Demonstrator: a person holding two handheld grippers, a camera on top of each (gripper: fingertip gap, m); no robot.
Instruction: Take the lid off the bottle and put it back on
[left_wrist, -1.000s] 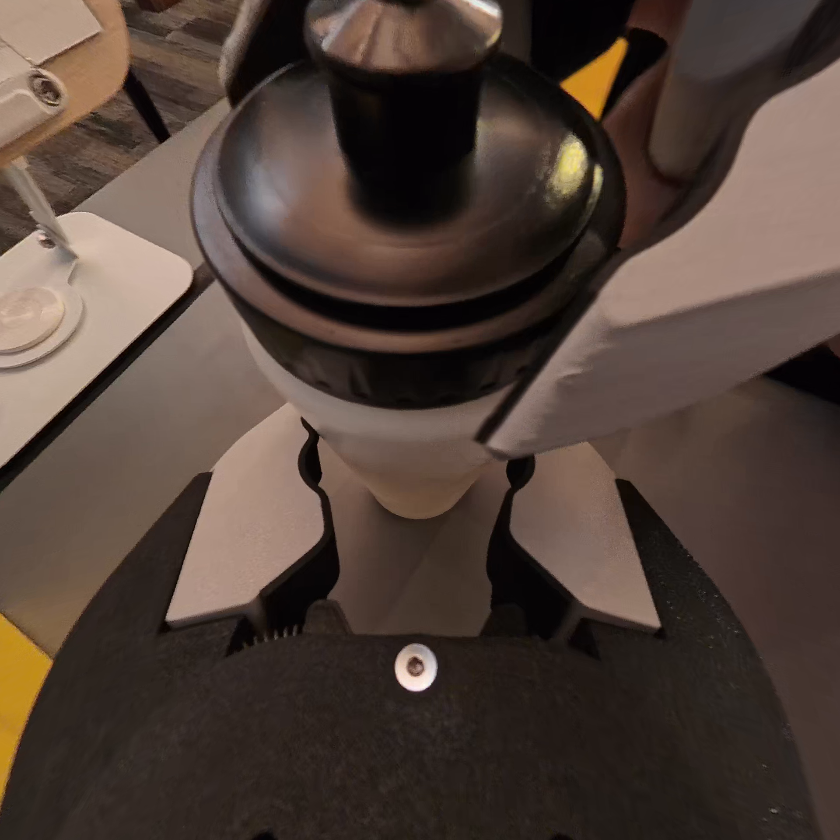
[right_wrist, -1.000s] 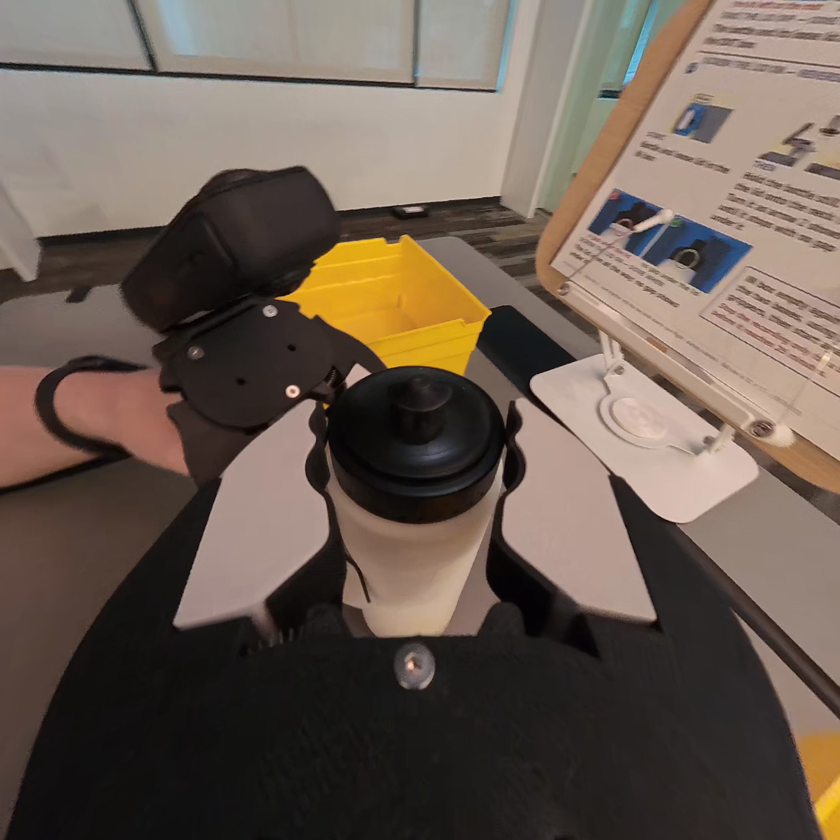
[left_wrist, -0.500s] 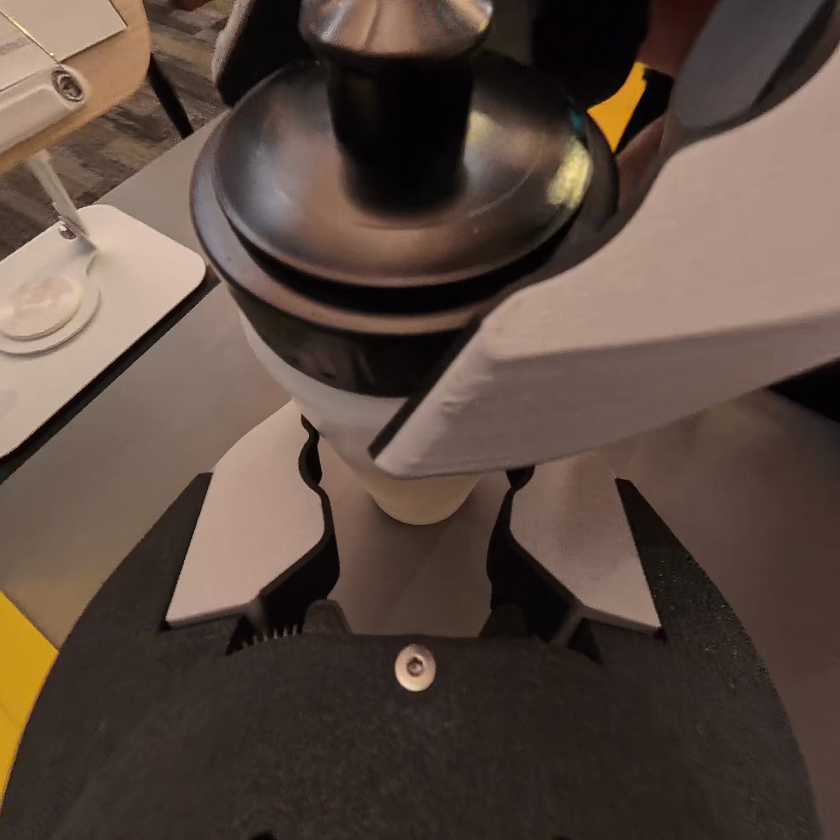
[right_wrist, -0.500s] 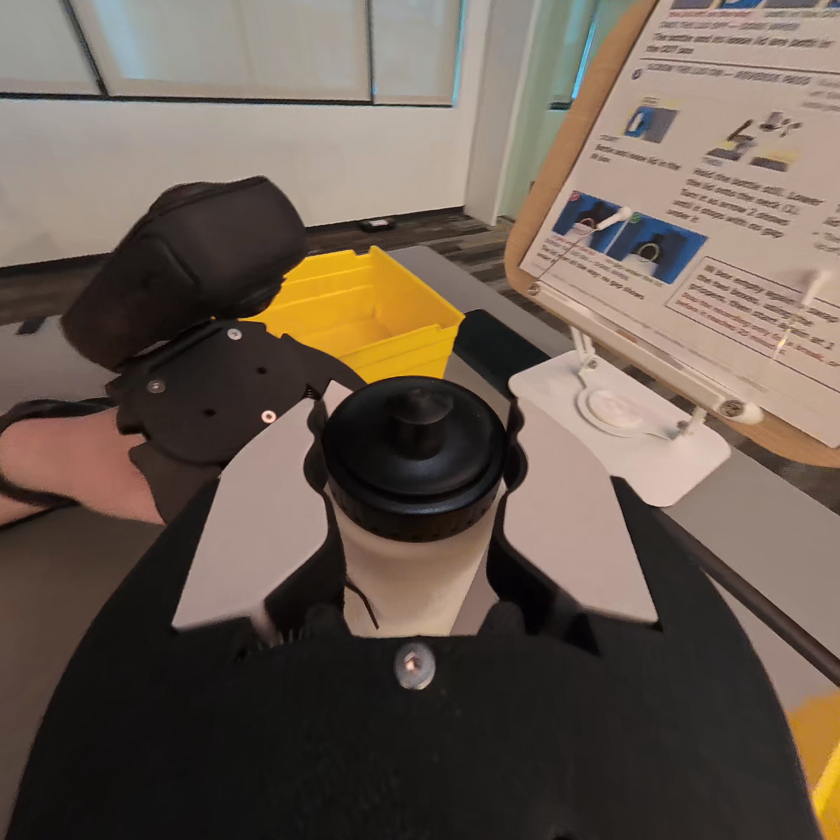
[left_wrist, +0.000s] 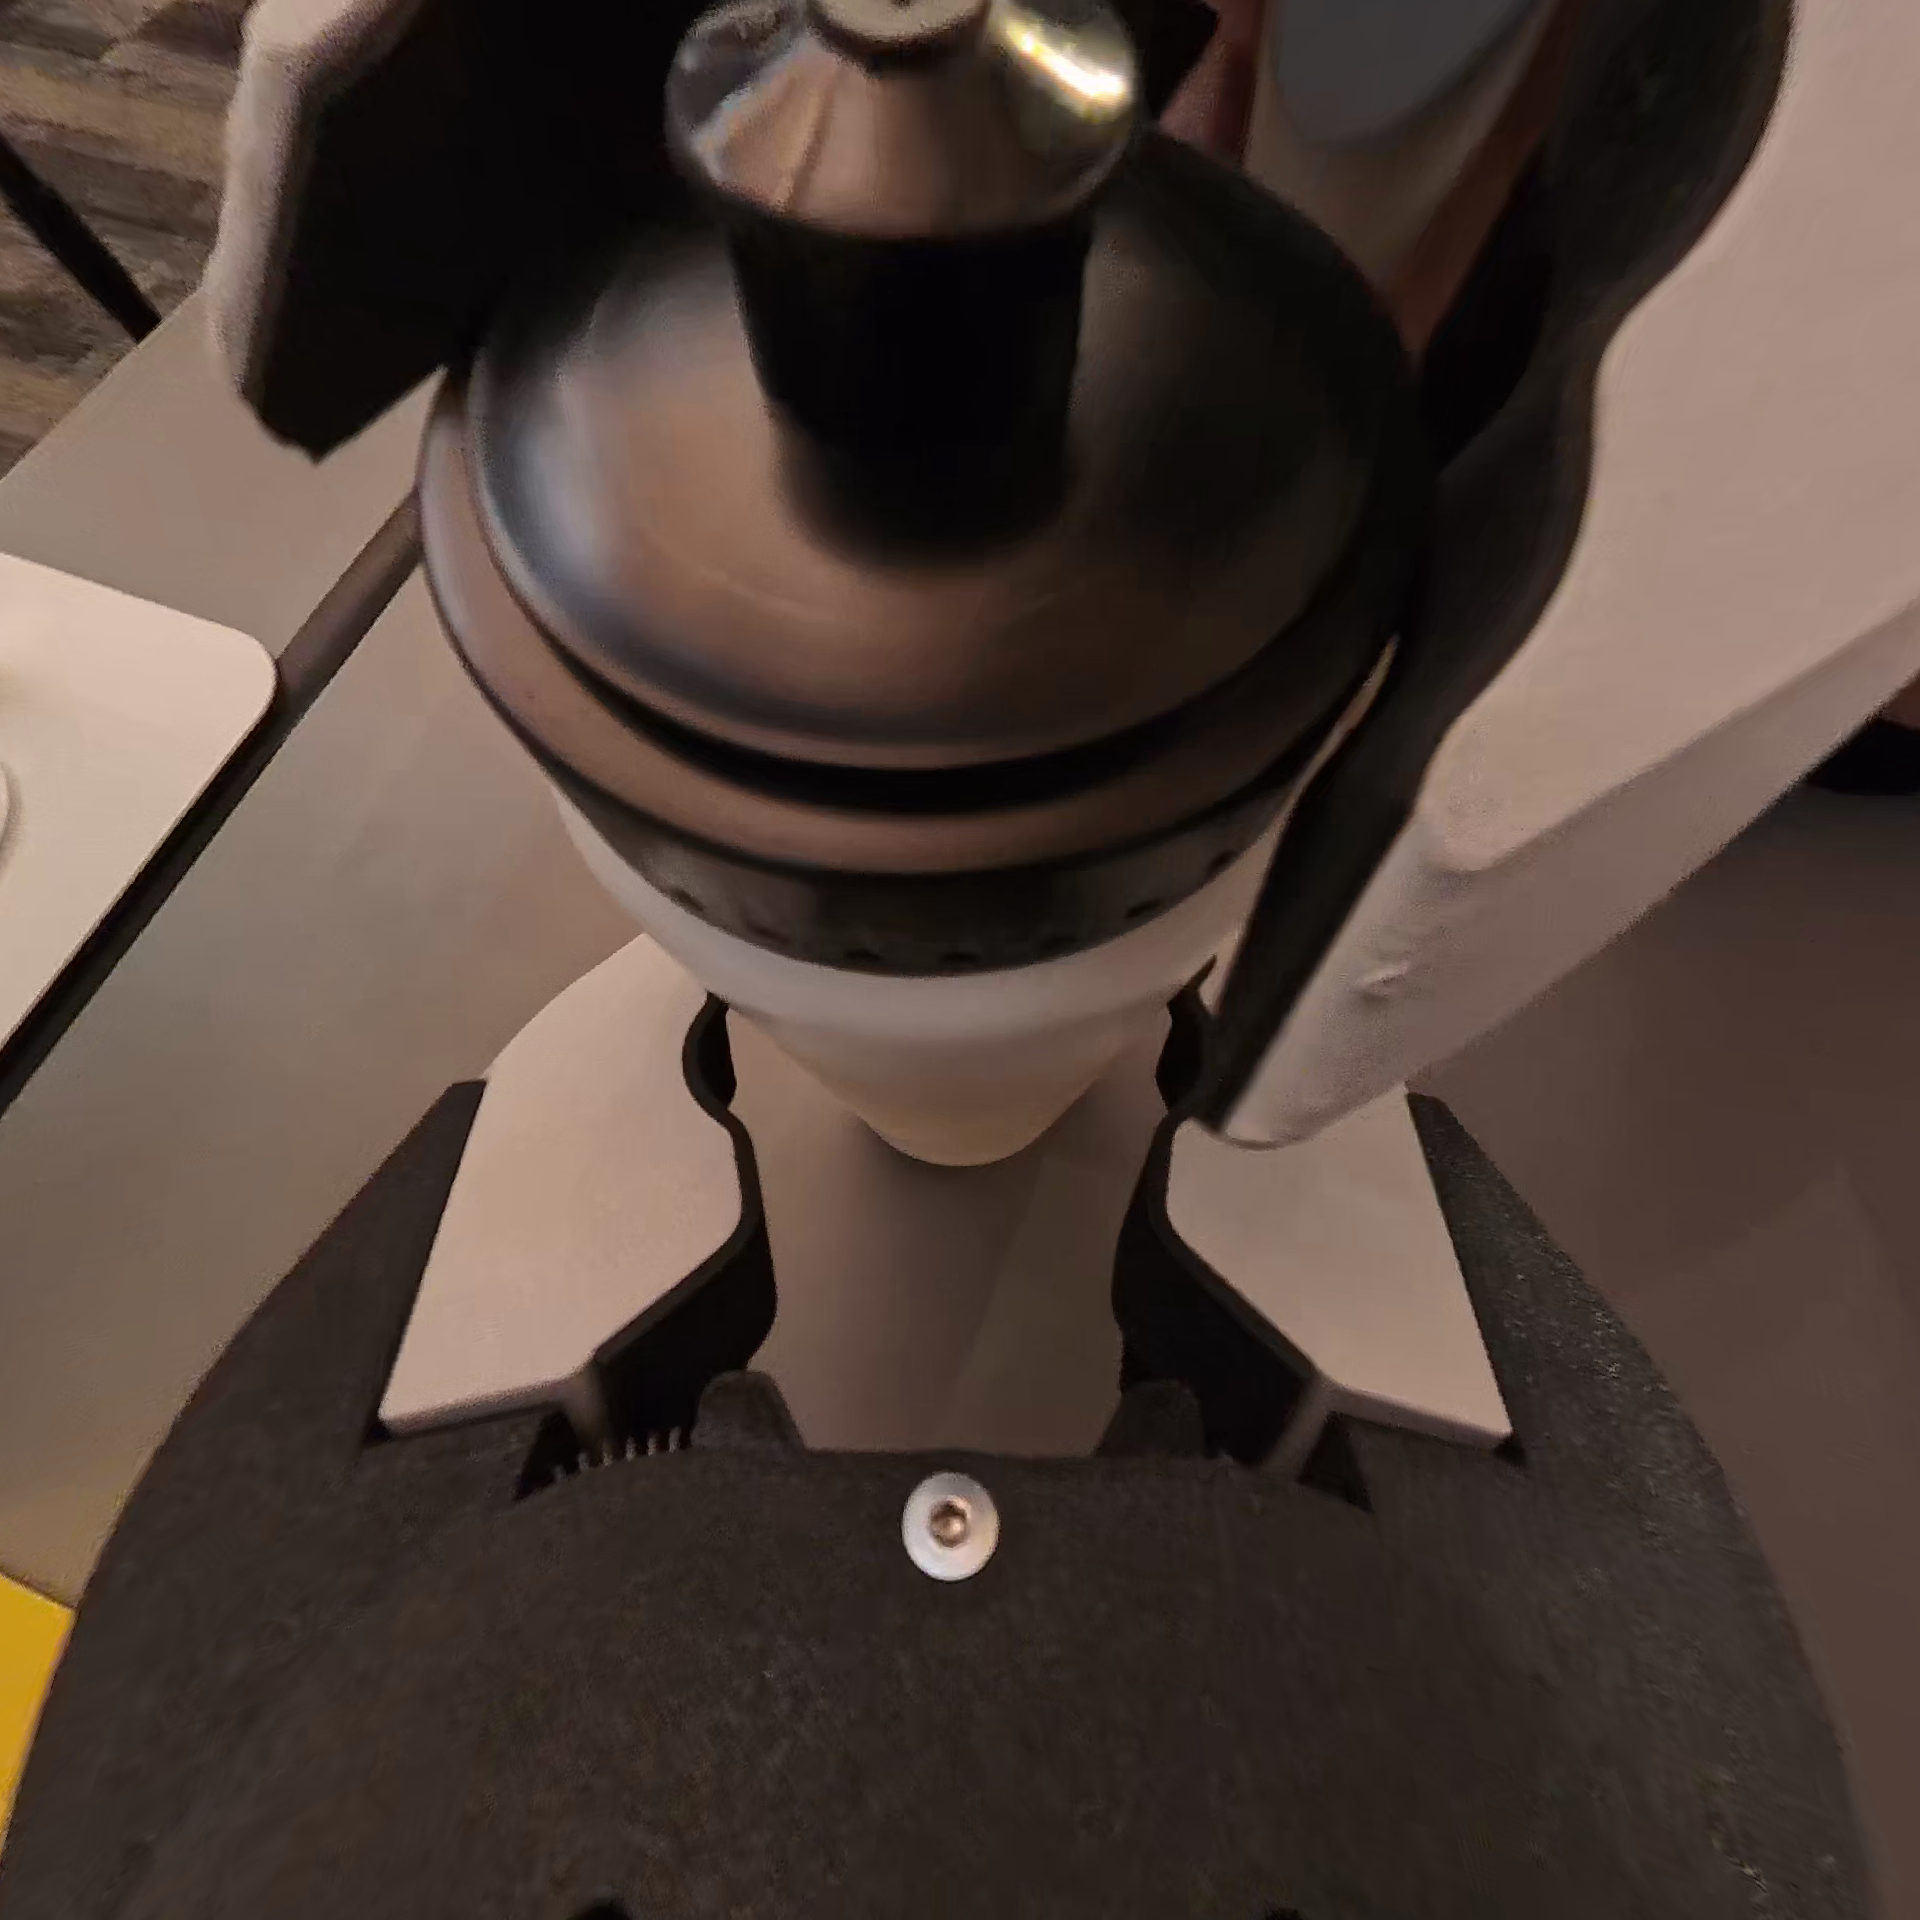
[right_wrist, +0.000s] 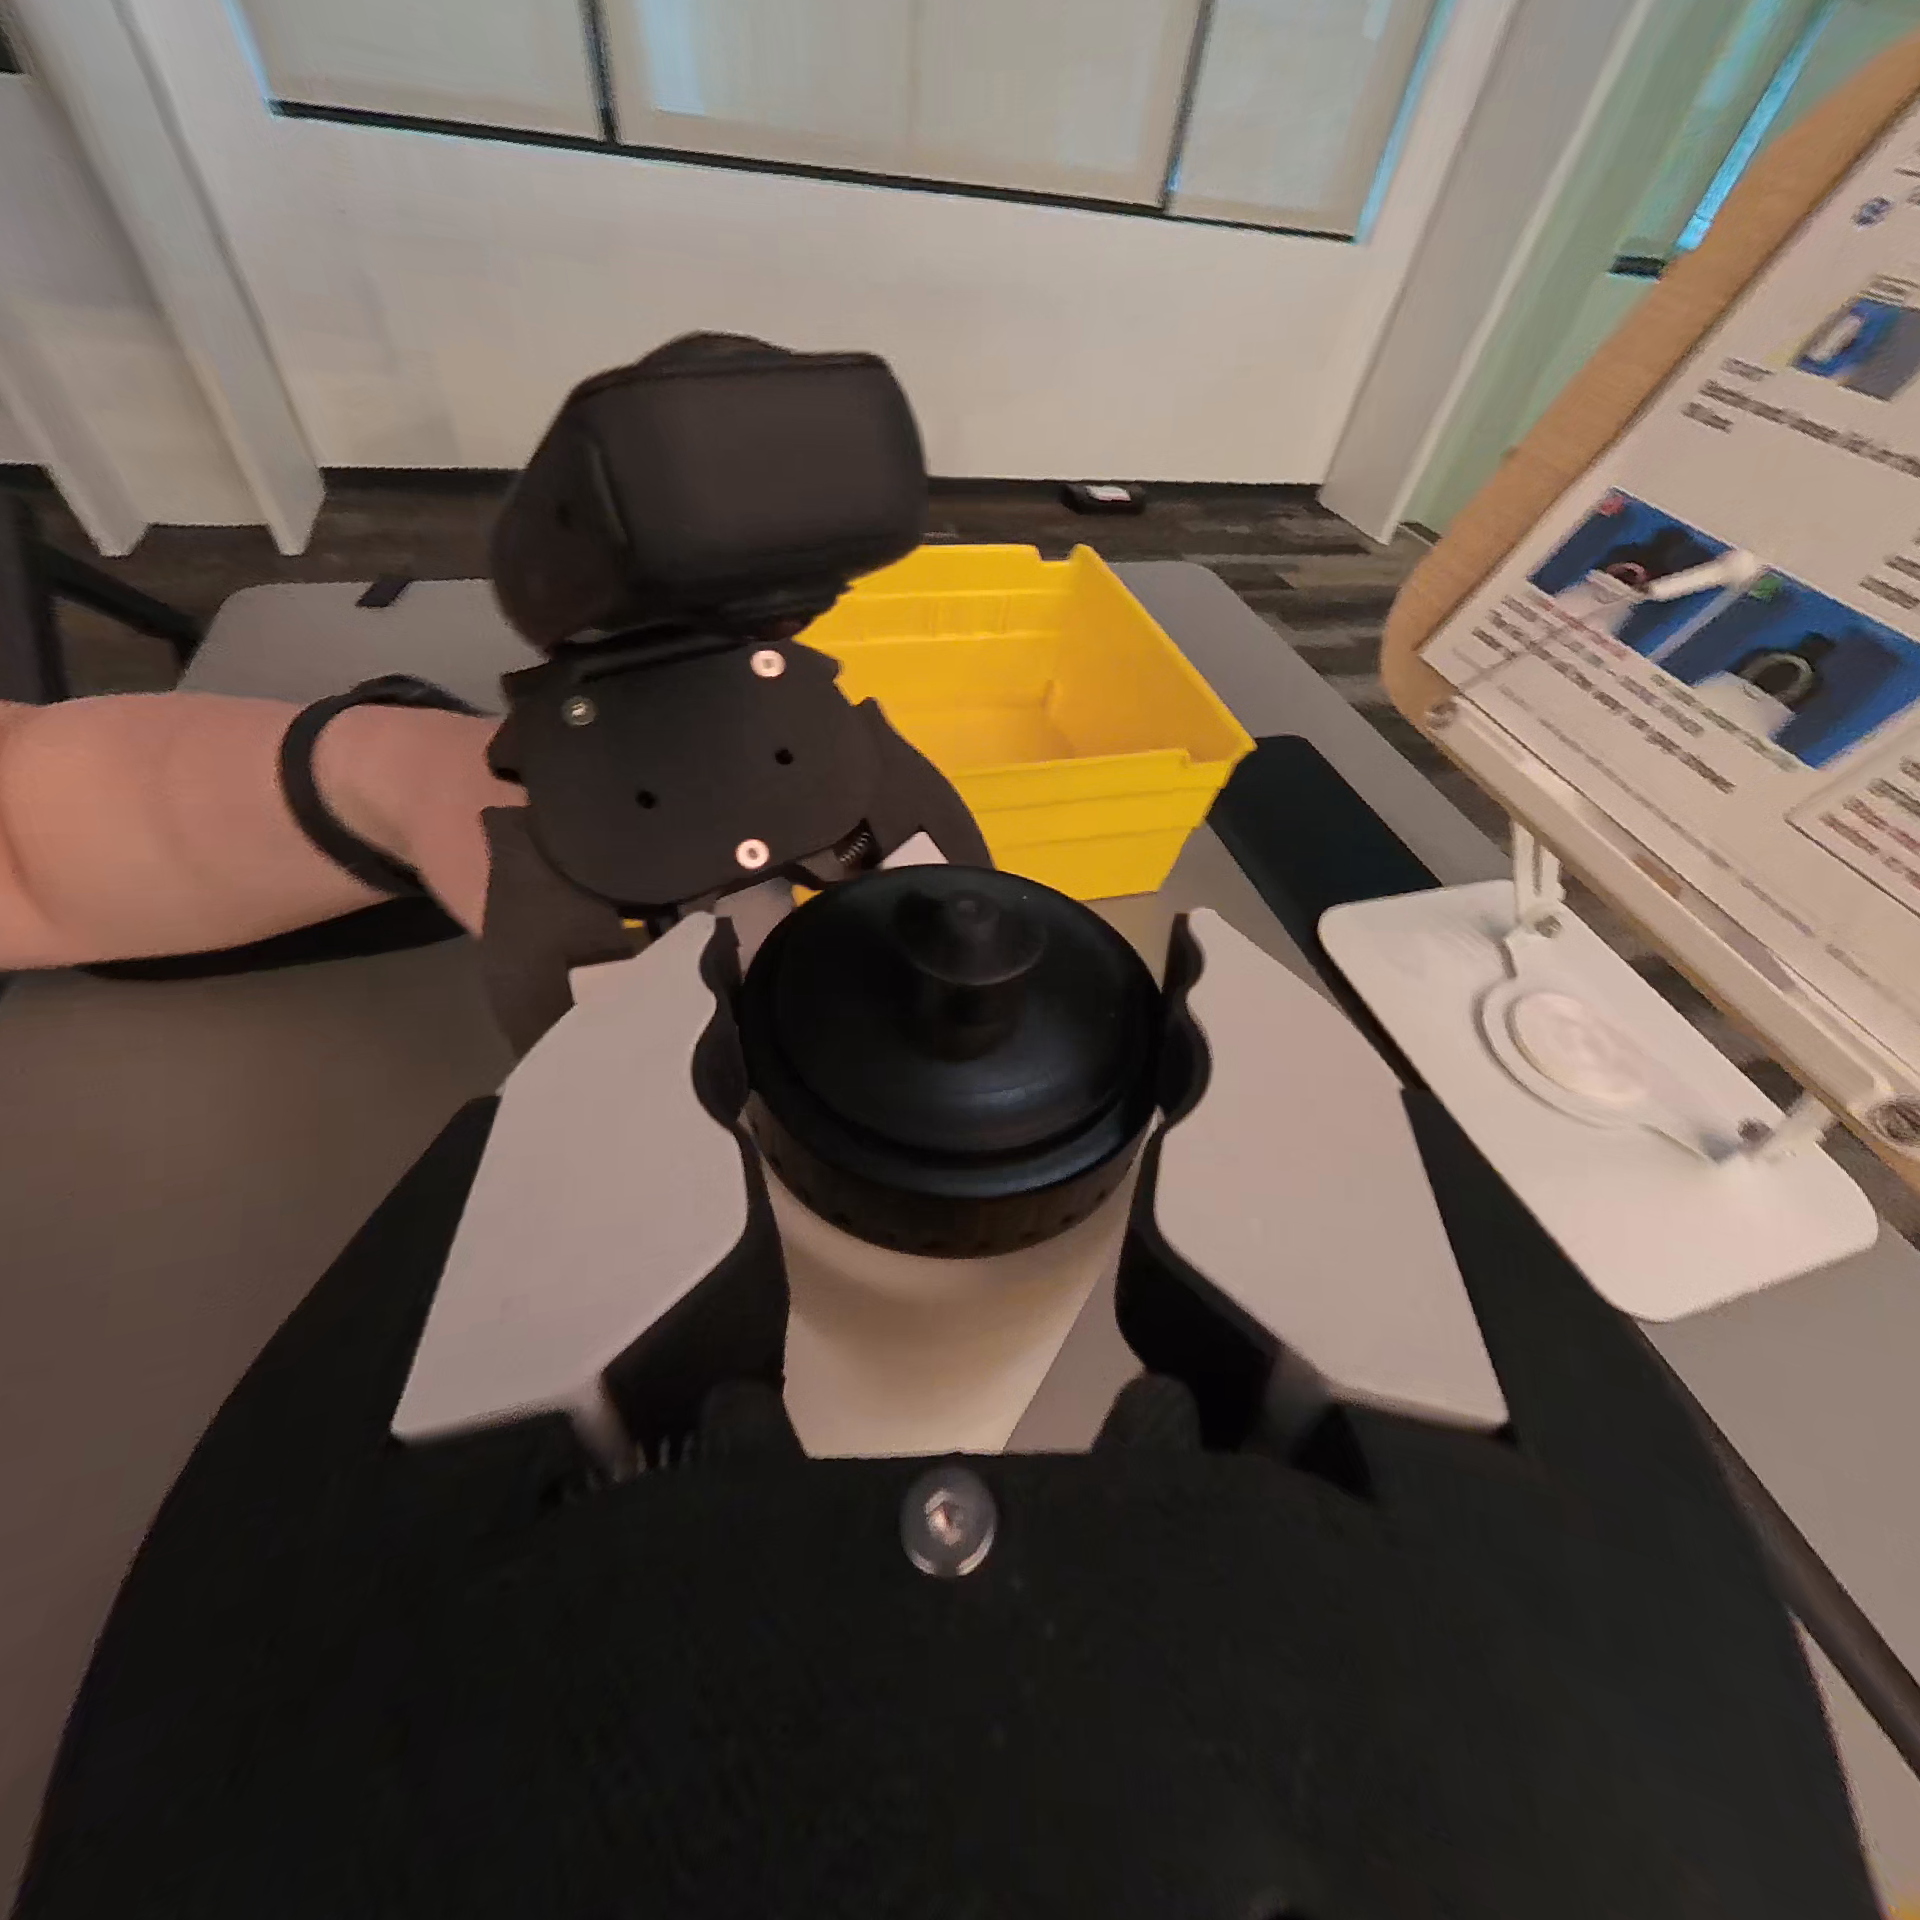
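A white bottle (left_wrist: 935, 1049) with a black lid (left_wrist: 914, 582) stands on the grey table. My left gripper (left_wrist: 945, 1049) is shut on the bottle's body below the lid and looks down on it. My right gripper (right_wrist: 951, 997) is shut on the lid (right_wrist: 935, 1081), one finger on each side, with the white bottle body (right_wrist: 925, 1330) below. The right gripper's white fingers (left_wrist: 1558, 623) show beside the lid in the left wrist view. The left gripper's black body (right_wrist: 686, 769) shows behind the bottle in the right wrist view, its fingertips hidden by the lid.
A yellow bin (right_wrist: 1039, 727) stands behind the bottle. An instruction board (right_wrist: 1714, 623) on a white stand base (right_wrist: 1621, 1174) is at the right; the base also shows in the left wrist view (left_wrist: 104, 727). A person's forearm (right_wrist: 156, 810) reaches in from the left over the table (right_wrist: 260, 1143).
My right gripper has turned around the lid: its finger swung from the lid's front right to its right side in the left wrist view. The left gripper still holds the bottle.
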